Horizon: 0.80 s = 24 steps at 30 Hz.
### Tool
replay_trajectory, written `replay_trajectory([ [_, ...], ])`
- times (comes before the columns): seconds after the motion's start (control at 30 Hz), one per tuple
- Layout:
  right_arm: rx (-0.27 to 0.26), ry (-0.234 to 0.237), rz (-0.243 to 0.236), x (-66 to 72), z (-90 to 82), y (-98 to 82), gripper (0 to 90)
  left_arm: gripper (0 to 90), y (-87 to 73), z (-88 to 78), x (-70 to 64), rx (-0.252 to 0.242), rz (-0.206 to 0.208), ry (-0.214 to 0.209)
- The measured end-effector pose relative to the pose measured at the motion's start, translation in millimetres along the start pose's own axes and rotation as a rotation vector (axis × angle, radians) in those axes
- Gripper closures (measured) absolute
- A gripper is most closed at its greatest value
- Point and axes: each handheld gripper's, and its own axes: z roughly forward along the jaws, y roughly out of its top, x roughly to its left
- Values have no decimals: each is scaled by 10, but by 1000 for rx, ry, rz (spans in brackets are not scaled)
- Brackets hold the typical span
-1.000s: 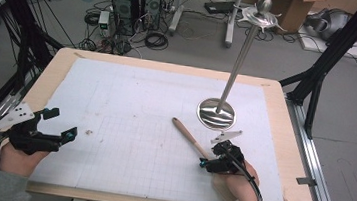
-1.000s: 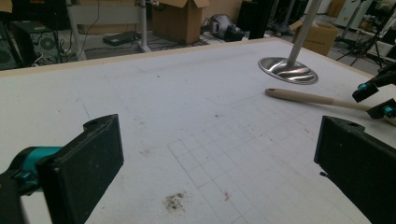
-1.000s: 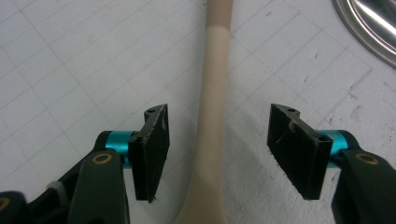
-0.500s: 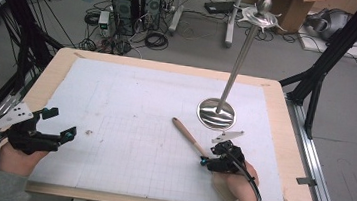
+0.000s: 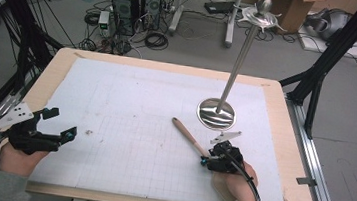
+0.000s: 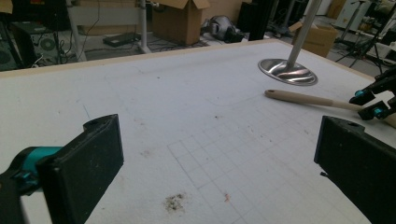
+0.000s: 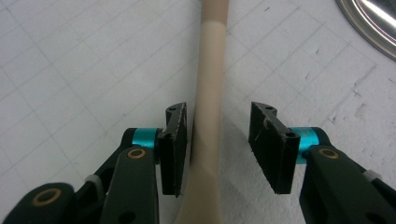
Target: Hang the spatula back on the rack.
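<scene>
Currently your right gripper (image 7: 219, 144) straddles the wooden handle (image 7: 208, 116), jaws spread, left pad nearer; closing off-centre could roll it. Left gripper (image 6: 210, 182) spread, idle.

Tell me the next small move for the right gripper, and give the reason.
Probably close the jaws. In the right gripper view the right gripper straddles the beige handle lying on the white mat, jaws open, one pad close against it and a gap on the other side. Closing should clamp the handle. The left gripper sits open and apart, so it is no obstacle.
</scene>
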Motion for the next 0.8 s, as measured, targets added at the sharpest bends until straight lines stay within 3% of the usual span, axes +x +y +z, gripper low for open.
replay_trajectory([
  [0.1, -1, 2, 0, 1, -2, -2, 616, 17, -8, 4, 6, 2, -4, 2],
  [0.23, -5, 23, 1, 19, -5, 0, 747, 17, -10, 4, 11, 4, -4, 4],
  [0.5, -5, 29, 27, 16, -9, -1, 772, 17, -8, 4, 8, 3, -2, 3],
  [0.8, -43, 25, 9, 5, -62, -4, 782, 17, 7, 11, -22, 1, 3, -7],
])
